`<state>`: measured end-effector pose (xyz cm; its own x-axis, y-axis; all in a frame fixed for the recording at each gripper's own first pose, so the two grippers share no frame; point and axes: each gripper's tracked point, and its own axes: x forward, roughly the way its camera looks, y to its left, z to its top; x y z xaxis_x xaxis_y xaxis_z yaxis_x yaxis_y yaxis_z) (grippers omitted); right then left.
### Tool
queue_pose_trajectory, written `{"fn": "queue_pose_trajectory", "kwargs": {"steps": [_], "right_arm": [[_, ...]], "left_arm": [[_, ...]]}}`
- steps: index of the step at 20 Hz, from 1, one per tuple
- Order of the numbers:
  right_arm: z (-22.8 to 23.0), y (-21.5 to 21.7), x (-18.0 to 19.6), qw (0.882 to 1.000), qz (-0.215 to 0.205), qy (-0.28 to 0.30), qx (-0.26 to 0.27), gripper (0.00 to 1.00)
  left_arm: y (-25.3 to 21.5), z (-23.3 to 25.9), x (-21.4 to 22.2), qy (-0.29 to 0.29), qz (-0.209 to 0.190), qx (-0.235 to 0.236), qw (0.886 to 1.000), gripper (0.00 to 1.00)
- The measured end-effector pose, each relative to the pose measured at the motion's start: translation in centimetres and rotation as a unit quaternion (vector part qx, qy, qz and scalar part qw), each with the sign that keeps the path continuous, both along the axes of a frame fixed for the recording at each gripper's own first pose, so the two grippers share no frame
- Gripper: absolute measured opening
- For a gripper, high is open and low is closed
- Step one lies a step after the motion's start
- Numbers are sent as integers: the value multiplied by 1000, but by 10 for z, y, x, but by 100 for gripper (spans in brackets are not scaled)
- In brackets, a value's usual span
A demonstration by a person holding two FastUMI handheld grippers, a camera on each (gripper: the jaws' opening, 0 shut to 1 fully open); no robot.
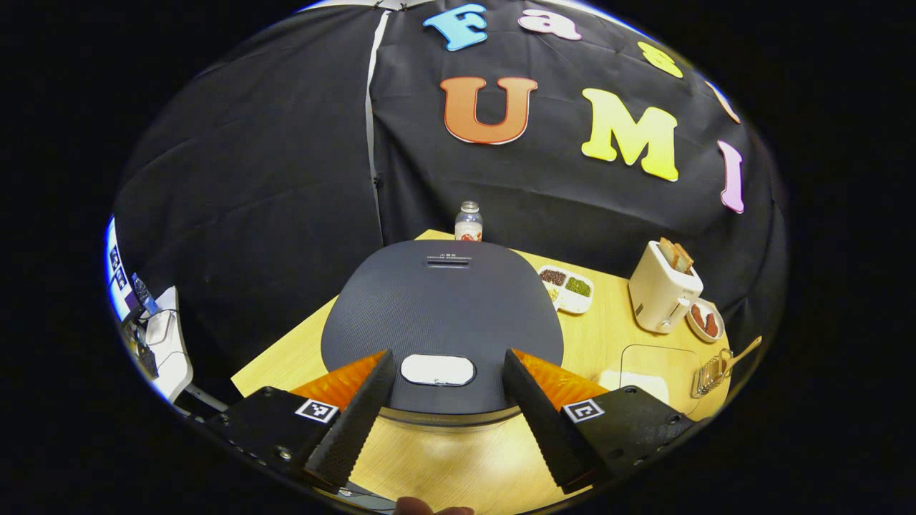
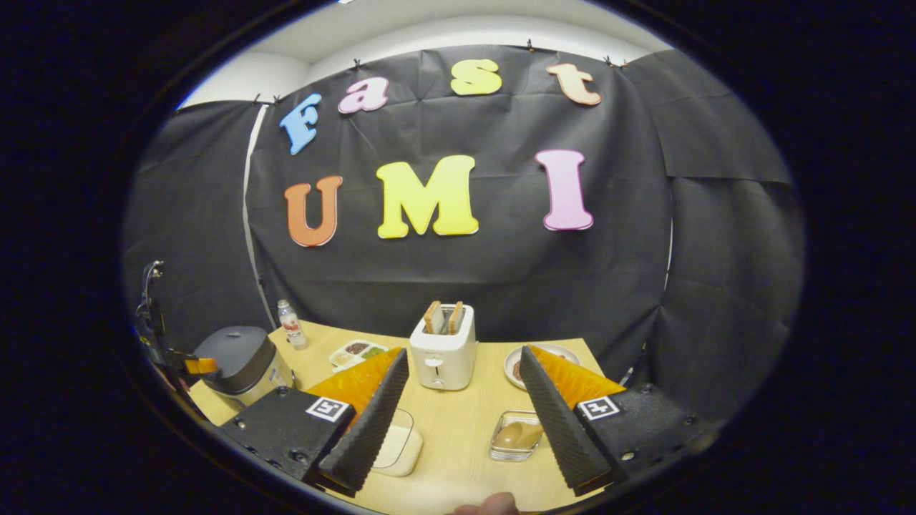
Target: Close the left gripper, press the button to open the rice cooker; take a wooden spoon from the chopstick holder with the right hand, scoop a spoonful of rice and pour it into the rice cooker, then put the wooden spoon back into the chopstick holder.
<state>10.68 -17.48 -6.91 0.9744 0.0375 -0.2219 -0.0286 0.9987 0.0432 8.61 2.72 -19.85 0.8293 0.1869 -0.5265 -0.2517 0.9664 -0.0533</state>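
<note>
Left tongs were held wide apart right over the shut rice cooker, button framed between them for pressing, while right tongs, also wide, were hovering above the bench by the chopstick holder.

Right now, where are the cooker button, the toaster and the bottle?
Button (image 1: 438, 370): left gripper view, its middle.
Toaster (image 2: 444, 357): right gripper view, front face.
Bottle (image 1: 469, 223): left gripper view, its body.
</note>
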Motion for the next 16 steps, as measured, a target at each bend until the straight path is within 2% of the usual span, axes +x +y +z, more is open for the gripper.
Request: {"fn": "queue_pose_trajectory", "kwargs": {"steps": [3,6,7,11,12,16], "right_arm": [[24,10,-29,1000,-15,-24,-7,100],[46,26,-67,998,-27,-49,-10,100],[53,32,-81,998,-30,-57,-8,96],[68,58,-134,996,-35,-80,-7,96],[70,64,-146,996,-34,-84,-9,100],[69,82,-180,995,-33,-87,-21,100]], "left_arm": [[-5,43,-13,-53,-19,-13,998,97],[-9,87,-36,-109,-49,2,993,95],[-14,100,-45,-126,-60,9,990,95],[-36,147,-91,-177,-113,12,978,95],[-42,155,-101,-189,-122,14,974,95],[-66,188,-135,-239,-159,31,957,95]]}}
